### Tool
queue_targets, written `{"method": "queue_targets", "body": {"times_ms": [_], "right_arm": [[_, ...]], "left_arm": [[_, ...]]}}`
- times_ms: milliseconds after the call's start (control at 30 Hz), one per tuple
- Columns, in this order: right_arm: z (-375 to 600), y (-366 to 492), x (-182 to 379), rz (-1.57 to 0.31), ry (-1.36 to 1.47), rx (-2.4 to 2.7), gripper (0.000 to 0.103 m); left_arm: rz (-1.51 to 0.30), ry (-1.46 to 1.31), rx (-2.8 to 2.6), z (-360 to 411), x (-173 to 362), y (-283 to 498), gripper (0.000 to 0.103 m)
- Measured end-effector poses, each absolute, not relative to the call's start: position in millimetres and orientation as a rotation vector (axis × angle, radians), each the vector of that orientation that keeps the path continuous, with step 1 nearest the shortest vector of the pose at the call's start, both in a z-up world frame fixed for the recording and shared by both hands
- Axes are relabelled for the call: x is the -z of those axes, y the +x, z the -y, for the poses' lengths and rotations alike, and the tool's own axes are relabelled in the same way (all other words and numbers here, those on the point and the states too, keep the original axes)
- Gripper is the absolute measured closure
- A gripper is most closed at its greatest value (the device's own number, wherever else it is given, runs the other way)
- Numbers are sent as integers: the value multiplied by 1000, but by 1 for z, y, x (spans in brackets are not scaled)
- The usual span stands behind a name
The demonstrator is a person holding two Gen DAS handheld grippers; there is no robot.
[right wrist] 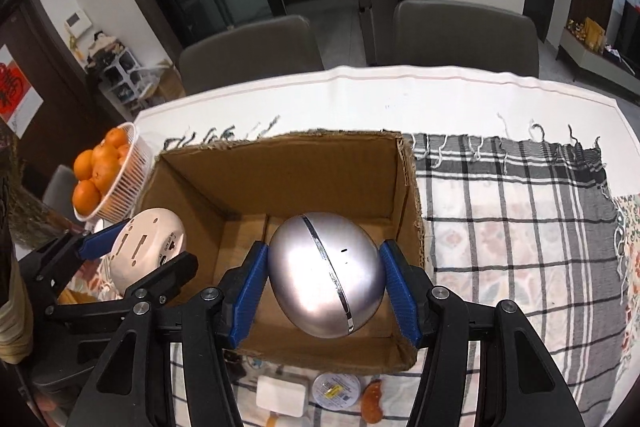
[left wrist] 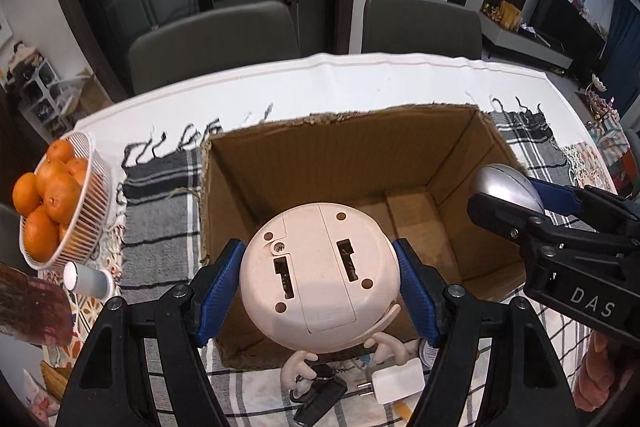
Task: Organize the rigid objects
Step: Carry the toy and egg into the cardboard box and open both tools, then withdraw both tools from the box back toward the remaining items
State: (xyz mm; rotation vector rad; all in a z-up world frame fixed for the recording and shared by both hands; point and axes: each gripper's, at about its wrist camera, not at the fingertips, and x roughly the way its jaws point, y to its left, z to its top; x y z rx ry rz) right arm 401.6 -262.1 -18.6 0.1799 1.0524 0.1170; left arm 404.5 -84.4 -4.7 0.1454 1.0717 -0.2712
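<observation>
Two hand-held grippers hovered over an open cardboard box (left wrist: 344, 163) on a checked cloth (right wrist: 520, 227). The left gripper (left wrist: 320, 279) was partly open, its blue pads (left wrist: 222, 287) clamped on a round cream toy (left wrist: 320, 267) held above the box's near left wall. The right gripper (right wrist: 322, 279), narrower, gripped a silver egg-shaped object (right wrist: 326, 273) above the box's inside. A basket (left wrist: 86, 219) of oranges (left wrist: 52, 195) stood to the left. A white charger (left wrist: 398, 383) lay before the box.
</observation>
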Motion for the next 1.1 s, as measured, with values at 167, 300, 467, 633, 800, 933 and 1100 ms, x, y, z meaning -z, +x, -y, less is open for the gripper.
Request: {"method": "queue_targets", "body": {"times_ms": [167,300,467,633,800,933,1100], "right_arm": [[261,411,28,-1108,165,-112,45],[260,417,34,-1139,177,-118,45],[259,421,40,-1158,186,-118,45],[260,422,37,-1148,195,-110,42],[264,418,32,-1136,216,-110,42],[264,412,27,-1121,232,-105,42],[264,398,16,-1081,218,-92,42]], "left_arm": [[-1097,138,261,82,11,411,29],[-1107,133,253,81,15,414,29],[-1098,142,226,81,18,419,29],[-1058,150,178,79,11,419,24],[-1028,122,177,75,-1,412,20],[-1015,114,179,74,-7,404,16],[-977,120,153,72,-16,386,8]]}}
